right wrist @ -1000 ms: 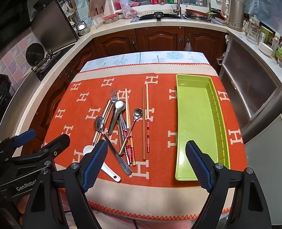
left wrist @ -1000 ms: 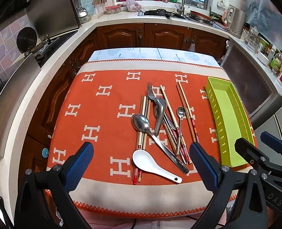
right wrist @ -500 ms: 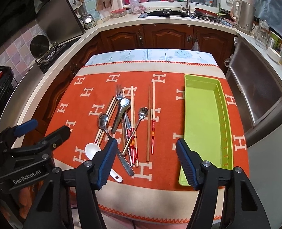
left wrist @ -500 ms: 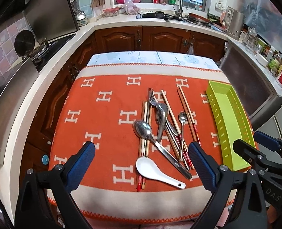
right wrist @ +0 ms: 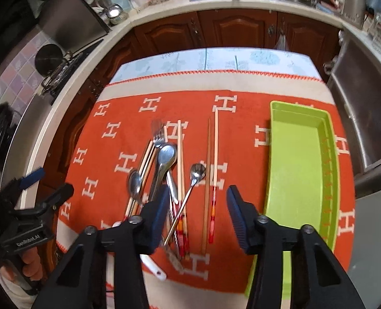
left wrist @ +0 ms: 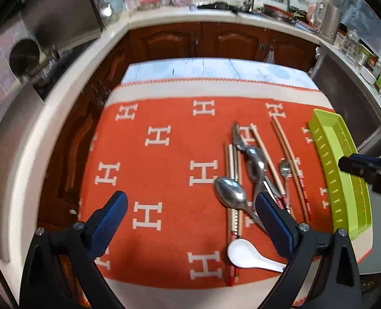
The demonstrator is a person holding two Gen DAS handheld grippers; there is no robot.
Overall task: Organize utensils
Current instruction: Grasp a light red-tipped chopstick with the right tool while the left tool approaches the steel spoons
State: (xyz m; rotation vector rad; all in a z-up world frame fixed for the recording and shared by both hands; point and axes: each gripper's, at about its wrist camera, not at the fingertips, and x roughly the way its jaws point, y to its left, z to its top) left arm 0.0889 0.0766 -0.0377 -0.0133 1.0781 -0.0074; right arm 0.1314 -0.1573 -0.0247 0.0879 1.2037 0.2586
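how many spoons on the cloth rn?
4: white ceramic spoon nearest the camera, large metal spoon mid-pile, another spoon lying across the fork, small spoon nearest the tray. More could hide under the pile.

free: orange cloth (left wrist: pixel 164 175) left half | blocked: utensil pile (right wrist: pixel 170 180) centre | green tray (right wrist: pixel 298 170) right edge

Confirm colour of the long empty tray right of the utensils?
Lime green tray, clearest in the right wrist view.
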